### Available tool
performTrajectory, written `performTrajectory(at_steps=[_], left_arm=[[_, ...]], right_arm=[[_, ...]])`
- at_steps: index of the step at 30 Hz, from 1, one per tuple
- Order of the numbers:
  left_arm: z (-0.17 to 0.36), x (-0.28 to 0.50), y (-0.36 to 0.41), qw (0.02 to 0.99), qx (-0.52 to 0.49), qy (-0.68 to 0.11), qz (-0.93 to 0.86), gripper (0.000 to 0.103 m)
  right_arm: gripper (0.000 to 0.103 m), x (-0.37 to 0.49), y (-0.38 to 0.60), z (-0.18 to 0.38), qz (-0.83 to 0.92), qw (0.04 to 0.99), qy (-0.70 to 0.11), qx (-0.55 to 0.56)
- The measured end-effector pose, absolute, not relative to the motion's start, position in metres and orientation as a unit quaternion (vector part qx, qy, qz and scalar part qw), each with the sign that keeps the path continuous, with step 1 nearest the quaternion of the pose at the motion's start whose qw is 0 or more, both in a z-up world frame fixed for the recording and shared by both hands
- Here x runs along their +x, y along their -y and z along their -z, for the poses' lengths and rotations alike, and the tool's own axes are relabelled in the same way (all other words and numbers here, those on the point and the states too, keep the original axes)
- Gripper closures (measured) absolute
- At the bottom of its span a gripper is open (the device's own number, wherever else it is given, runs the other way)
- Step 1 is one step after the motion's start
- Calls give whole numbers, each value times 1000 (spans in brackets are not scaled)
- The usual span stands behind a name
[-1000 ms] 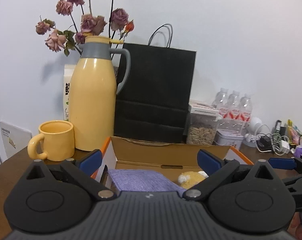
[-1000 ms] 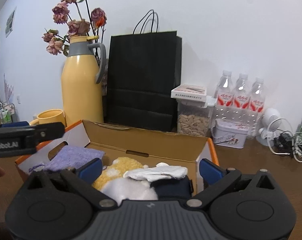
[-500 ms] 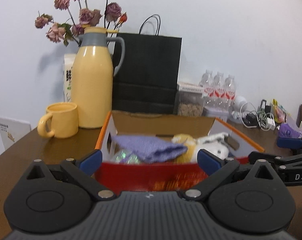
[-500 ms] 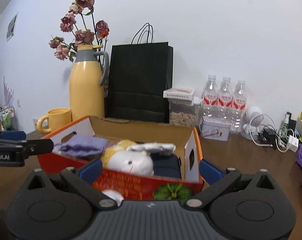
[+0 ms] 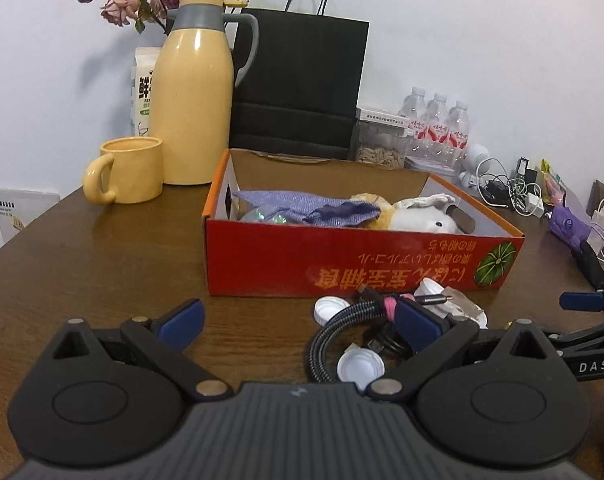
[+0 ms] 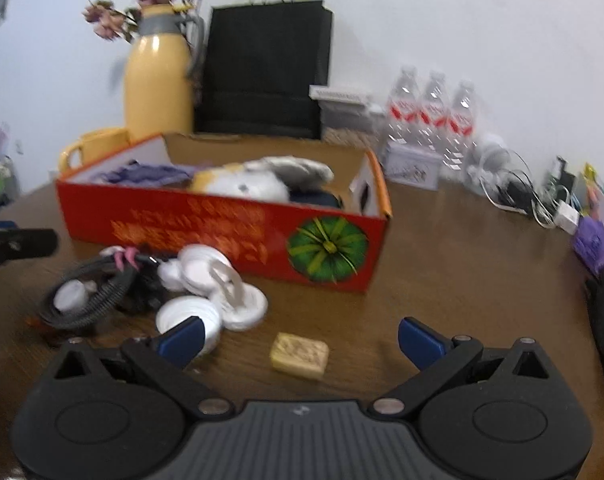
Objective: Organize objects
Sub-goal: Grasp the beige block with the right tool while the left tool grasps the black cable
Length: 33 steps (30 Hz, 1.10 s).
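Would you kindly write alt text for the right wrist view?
An open right gripper hovers over a brown table, a small tan block between its fingers. Beyond lie white lids and a coiled cable before a red box holding a plush toy.

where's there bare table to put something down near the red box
Bare wood lies left of the red box, running forward from the yellow mug to the left gripper. Another open stretch sits right of the box, before the cables. The front is crowded: white lids, a coiled hose and a small tan block.
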State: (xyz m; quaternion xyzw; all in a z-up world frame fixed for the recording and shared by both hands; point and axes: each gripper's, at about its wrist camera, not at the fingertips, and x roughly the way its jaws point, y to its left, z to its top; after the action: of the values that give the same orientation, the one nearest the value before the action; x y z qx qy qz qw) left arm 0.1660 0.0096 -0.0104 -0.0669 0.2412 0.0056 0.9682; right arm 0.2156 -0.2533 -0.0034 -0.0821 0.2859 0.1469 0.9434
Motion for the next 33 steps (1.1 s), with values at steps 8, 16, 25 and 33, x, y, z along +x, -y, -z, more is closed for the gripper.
performTrajectory(at_steps=[8, 16, 25, 33], left_arm=[[15, 162, -12, 966, -76, -248, -4, 0], [16, 162, -8, 965, -69, -252, -9, 0], [14, 168, -1, 959, -66, -274, 12, 0], [10, 191, 22, 937, -55, -335, 87, 0]], right_arm=[[46, 226, 257, 17, -156, 932, -321, -58], [73, 221, 255, 16, -167, 935, -308, -62], [73, 217, 256, 11, -163, 943, -283, -61], [73, 214, 257, 10, -164, 946, -273, -58]])
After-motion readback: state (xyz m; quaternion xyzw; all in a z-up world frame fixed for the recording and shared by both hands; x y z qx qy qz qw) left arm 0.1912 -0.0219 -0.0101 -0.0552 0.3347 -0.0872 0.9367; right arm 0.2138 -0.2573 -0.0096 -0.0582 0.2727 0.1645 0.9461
